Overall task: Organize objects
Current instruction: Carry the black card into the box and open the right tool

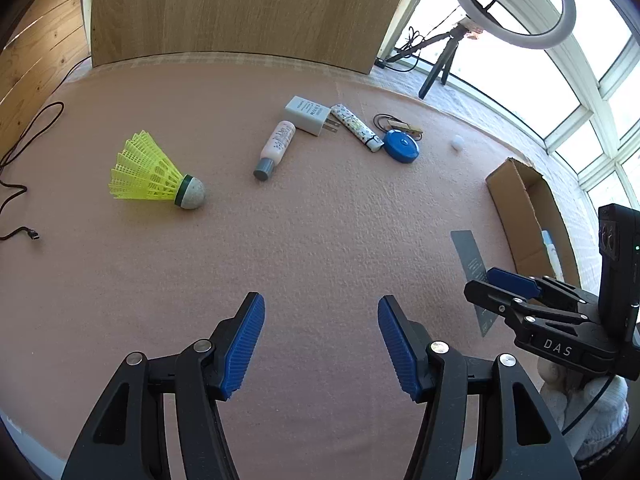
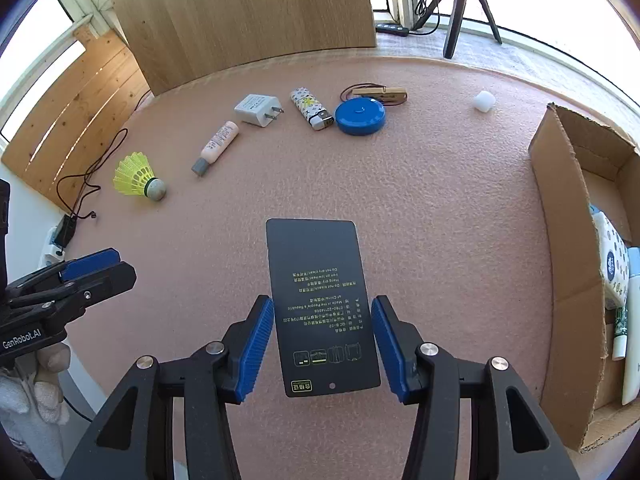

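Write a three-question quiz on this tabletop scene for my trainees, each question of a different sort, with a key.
1. True or false: the black card lies between the open right tongs.
2. What lies nearest the blue round case?
A. shuttlecock
B. lighter
C. cardboard box
3. Fill in: the left tongs are open and hold ____.

Key: 1 true; 2 B; 3 nothing.

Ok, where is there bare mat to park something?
Bare: the wide middle between the yellow shuttlecock, black card and cardboard box. Crowded: the far row, from the pink tube and white charger to the blue round tin.
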